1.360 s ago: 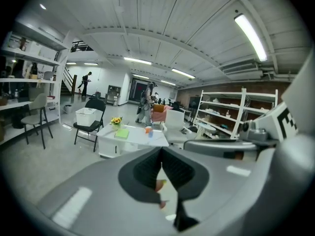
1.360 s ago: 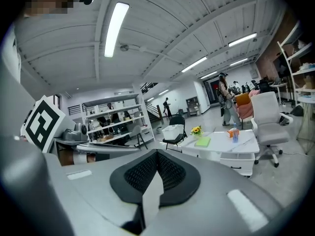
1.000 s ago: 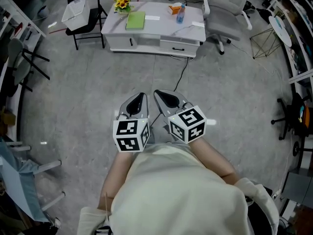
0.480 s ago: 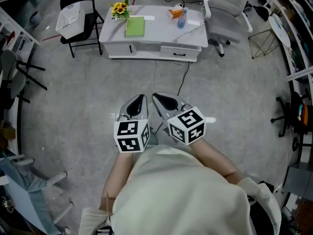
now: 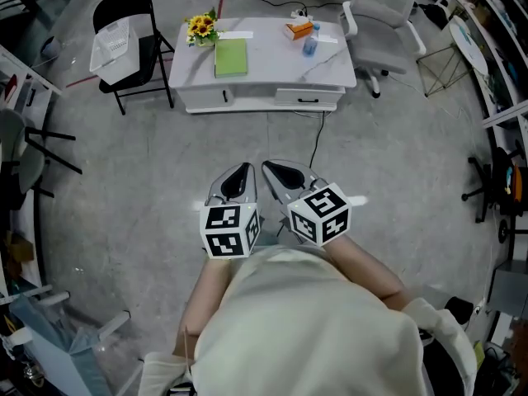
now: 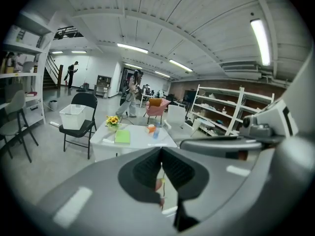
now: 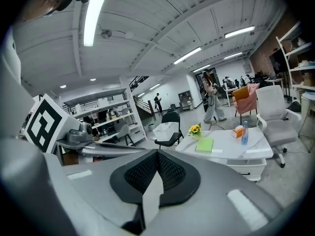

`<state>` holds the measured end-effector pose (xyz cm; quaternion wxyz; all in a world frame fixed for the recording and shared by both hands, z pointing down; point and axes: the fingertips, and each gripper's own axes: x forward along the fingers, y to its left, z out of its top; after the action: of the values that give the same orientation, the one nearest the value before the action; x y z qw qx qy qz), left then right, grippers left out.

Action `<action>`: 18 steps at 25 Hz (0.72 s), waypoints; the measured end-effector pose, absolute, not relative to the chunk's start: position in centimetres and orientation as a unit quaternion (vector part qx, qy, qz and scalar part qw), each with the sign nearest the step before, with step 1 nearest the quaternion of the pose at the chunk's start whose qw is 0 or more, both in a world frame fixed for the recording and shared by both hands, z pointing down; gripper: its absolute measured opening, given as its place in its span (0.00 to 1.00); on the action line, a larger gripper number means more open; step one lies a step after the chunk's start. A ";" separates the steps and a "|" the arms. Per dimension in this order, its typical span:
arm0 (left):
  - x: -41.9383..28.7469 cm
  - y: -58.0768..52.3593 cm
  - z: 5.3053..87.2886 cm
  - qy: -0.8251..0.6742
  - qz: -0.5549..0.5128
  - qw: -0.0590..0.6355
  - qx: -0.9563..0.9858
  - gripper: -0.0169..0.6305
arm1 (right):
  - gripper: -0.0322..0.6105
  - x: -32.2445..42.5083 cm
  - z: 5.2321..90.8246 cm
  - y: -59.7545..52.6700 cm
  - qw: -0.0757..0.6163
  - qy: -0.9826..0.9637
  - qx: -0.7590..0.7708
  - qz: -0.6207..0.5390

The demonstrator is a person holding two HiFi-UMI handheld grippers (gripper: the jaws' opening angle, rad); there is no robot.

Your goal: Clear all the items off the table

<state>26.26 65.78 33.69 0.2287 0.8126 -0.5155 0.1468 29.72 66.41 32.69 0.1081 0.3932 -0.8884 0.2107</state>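
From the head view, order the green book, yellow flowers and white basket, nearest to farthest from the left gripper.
1. Green book, on the table ahead of the left gripper.
2. Yellow flowers, table's far left corner.
3. White basket, on the chair beside the table.

Glossy, marble-veined table (image 5: 272, 60) top; smooth, faintly shiny floor (image 5: 396, 163); matt green folder (image 5: 231, 57).

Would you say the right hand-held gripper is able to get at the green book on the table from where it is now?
Probably not: the right hand-held gripper is shut, and the green book lies on the table across open floor; nothing blocks the way.
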 end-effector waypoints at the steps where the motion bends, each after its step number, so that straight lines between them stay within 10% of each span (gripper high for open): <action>1: 25.8 65.3 33.7 -0.513 0.147 0.229 0.814 0.04 | 0.05 29.3 32.7 65.9 0.109 -0.887 0.397 0.210; 18: 19.3 59.5 33.9 -0.516 0.140 0.231 0.813 0.04 | 0.05 23.8 33.4 59.5 0.103 -0.879 0.412 0.215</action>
<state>19.28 59.53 33.92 0.2314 0.8125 -0.5164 0.1398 23.85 59.50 33.39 0.1032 0.4121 -0.8793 0.2154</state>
